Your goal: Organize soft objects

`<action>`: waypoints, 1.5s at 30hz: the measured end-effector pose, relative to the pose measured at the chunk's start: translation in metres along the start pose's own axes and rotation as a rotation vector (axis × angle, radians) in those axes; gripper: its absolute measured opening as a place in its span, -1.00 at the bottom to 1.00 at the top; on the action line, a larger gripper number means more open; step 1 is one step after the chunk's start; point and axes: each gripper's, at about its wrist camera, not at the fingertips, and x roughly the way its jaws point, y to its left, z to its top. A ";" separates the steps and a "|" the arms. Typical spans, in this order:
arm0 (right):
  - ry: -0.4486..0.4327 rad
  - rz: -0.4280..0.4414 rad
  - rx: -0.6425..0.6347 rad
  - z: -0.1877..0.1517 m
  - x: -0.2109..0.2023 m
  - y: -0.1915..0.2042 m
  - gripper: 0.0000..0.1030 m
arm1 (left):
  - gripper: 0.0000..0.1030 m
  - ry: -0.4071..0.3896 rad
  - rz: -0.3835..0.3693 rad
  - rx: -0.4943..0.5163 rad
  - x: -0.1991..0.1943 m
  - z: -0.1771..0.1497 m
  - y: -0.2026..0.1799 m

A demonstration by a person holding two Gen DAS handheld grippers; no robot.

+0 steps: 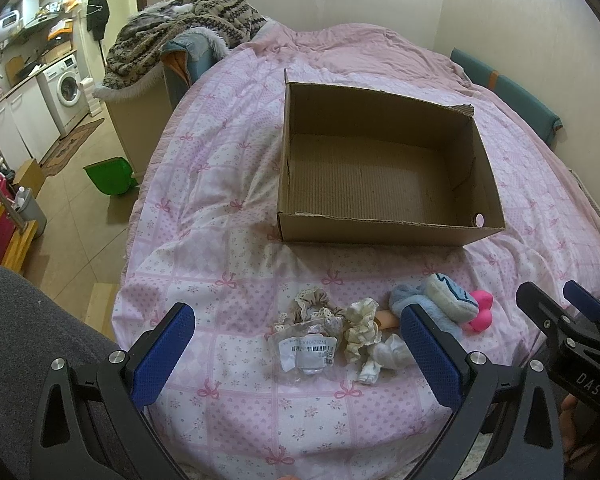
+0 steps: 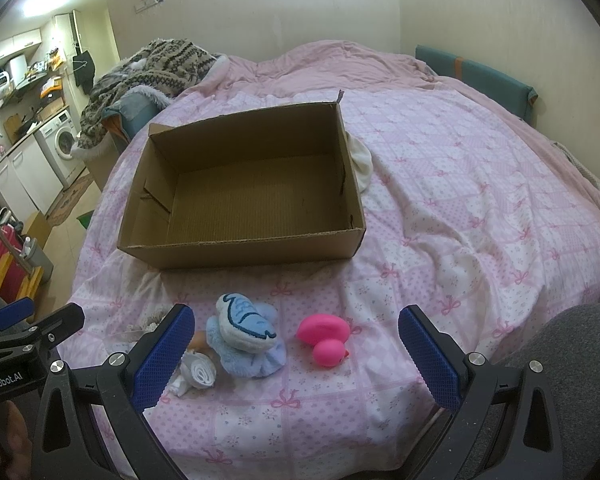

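Observation:
An open, empty cardboard box (image 1: pixel 384 168) (image 2: pixel 240 192) sits on the pink bed. In front of it lie small soft things: a beige lace scrunchie (image 1: pixel 316 304), a cream scrunchie (image 1: pixel 362 330), a clear plastic packet with a label (image 1: pixel 306 354), a white rolled cloth (image 1: pixel 382 358) (image 2: pixel 198 372), a blue plush toy (image 1: pixel 440 300) (image 2: pixel 246 334) and a pink soft toy (image 1: pixel 480 310) (image 2: pixel 324 340). My left gripper (image 1: pixel 298 340) is open above the scrunchies and packet. My right gripper (image 2: pixel 298 336) is open around the blue plush and pink toy, touching neither.
The bed has a pink patterned quilt (image 2: pixel 460 184). A white cloth (image 2: pixel 362 162) lies behind the box's right side. A pile of knitted blankets (image 1: pixel 180 28) sits at the bed's far left. Beyond the left edge are a green dustpan (image 1: pixel 110 178) and a washing machine (image 1: pixel 66 84).

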 end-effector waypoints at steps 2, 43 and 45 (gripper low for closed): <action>-0.001 0.000 0.000 0.000 0.000 0.000 1.00 | 0.99 0.000 0.000 0.000 0.000 0.000 0.000; 0.611 0.167 0.449 0.009 0.117 -0.074 0.32 | 0.99 0.222 0.042 -0.054 0.056 0.035 0.021; 0.637 0.169 0.456 0.003 0.127 -0.070 0.28 | 0.99 0.236 0.038 -0.065 0.060 0.035 0.024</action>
